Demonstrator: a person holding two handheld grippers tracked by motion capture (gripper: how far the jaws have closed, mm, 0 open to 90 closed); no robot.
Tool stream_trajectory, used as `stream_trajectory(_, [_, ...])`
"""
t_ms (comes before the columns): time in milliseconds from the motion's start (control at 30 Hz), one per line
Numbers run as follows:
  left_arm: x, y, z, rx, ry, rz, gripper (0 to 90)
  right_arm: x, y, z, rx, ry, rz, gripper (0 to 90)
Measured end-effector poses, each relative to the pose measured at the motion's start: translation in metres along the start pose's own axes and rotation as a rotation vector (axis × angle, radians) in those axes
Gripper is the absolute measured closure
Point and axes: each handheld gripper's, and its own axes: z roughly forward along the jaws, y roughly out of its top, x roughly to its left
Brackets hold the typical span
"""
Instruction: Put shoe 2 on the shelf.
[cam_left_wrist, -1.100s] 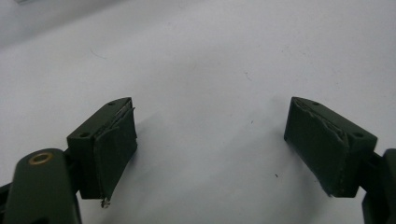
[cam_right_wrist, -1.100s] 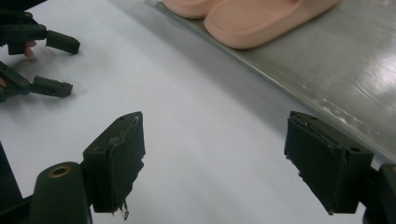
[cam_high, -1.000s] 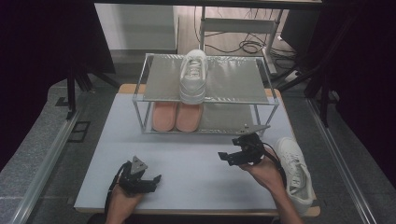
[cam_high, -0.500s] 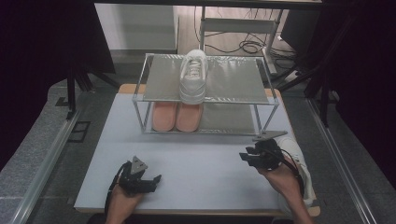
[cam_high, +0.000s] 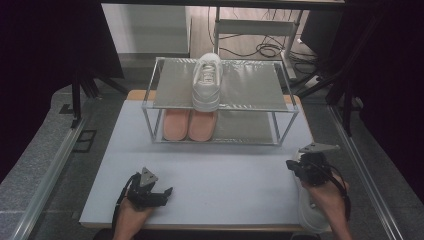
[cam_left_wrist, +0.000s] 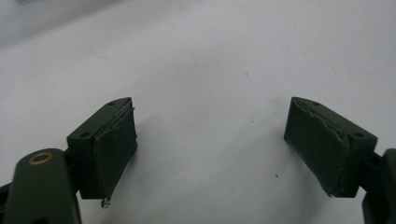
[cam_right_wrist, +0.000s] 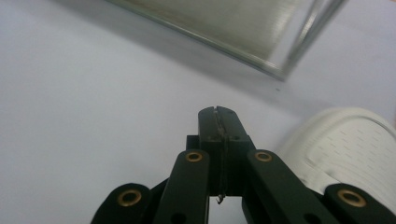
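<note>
Hovering at the right-hand rim of the pale table (cam_high: 210, 175), the right gripper (cam_high: 300, 167) has just been closing; its two black jaws now stand pressed flat together with nothing between them. Just beside it, toward the table's right edge and partly under the person's right hand (cam_high: 325, 197), lies a white sneaker (cam_high: 311, 210). In the right gripper view its toe (cam_right_wrist: 345, 140) sits close to the right of the jaws, apart from them, rounded, smooth and dotted with rows of small perforations. Ahead of the jaws runs open matte tabletop, then the front corner of a two-tier metal rack (cam_high: 220, 102) with thin silvery posts and brushed shelves. A matching white sneaker (cam_high: 207, 82) stands on the upper shelf, laces up; a pair of salmon-pink slippers (cam_high: 189, 125) rests on the lower one. The left gripper (cam_high: 150, 192) rests low near the front edge, well apart from the shoe, its jaws spread wide over bare, faintly scuffed table, the rubber pads (cam_left_wrist: 116, 149) frayed at the edges. No writing can be read.
</note>
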Motion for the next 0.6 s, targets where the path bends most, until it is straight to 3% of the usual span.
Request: stream_trajectory(600, [0.0, 0.0, 0.0, 0.005, -0.001, 0.003, 16.7, -0.045, -0.029, -0.021, -0.009, -0.116, 0.112, 90.0])
